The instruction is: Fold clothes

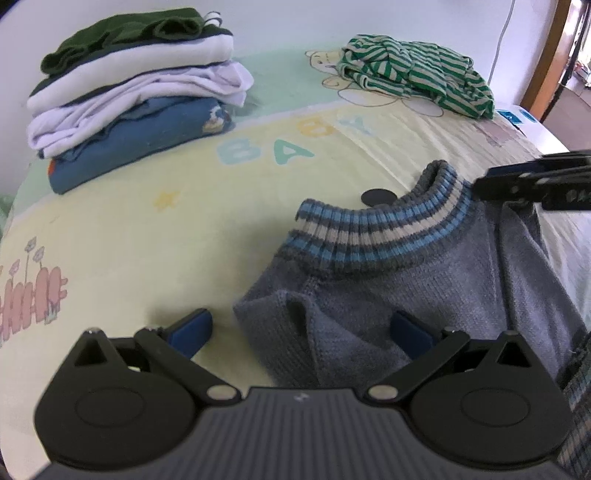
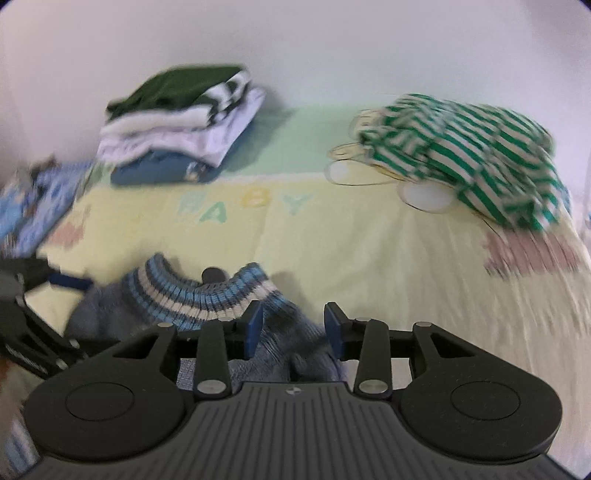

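left gripper (image 1: pixel 301 332): jaws wide, straddling grey sweater (image 1: pixel 388 295) | right gripper (image 2: pixel 293 326): jaws part-open over sweater shoulder

A plain white wall (image 1: pixel 295 26) fills the top of the frame. Below it spreads a bed under a pale yellow and mint nursery sheet (image 1: pixel 147 229) printed "BABY". At upper right stands a brown wooden door frame (image 1: pixel 550 62), daylight beyond it.

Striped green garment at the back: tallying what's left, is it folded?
Not folded: the striped green garment lies crumpled in a loose heap.
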